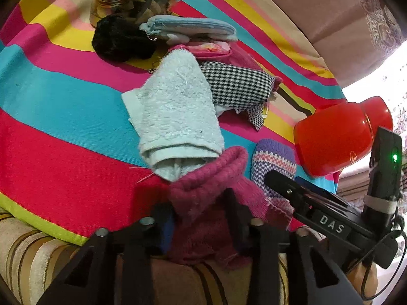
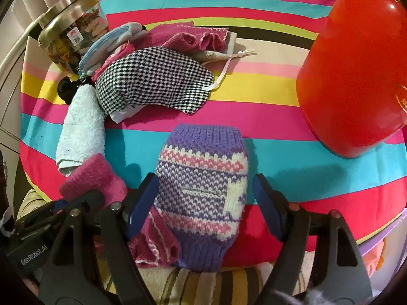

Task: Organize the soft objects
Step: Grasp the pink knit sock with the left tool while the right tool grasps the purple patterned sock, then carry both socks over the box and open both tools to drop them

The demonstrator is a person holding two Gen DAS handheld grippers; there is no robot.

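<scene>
The soft objects lie in a loose heap on a striped cloth (image 1: 63,96) spread over the desk. From the left wrist view, a magenta knit piece (image 1: 211,183) sits at the near edge with its rolled cuff pointing away toward the far side, its long axis running near to far. The left tool (image 1: 198,211) is pinching this piece: its dark fingers (image 1: 234,203) press in on the fabric from both sides. Just beyond the cuff, touching it, lies a pale blue towel (image 1: 173,111), rolled, its length running from near to far and leaning a little left. Right of the towel is a black-and-white checked cloth (image 1: 236,84); farther off lie a light blue pouch (image 1: 188,26) and a black fuzzy ball (image 1: 119,39). A red bowl (image 1: 335,137) lies tipped on its side at the right.

From the right wrist view, a purple striped knit piece (image 2: 206,185) lies with its long axis near to far, one ribbed end pointing away. The right tool (image 2: 204,198) is spread wide, one blue pad (image 2: 142,200) on each side; the left pad stands just beside the knit and the right pad stands clear of it. The magenta piece lies to its left.
</scene>
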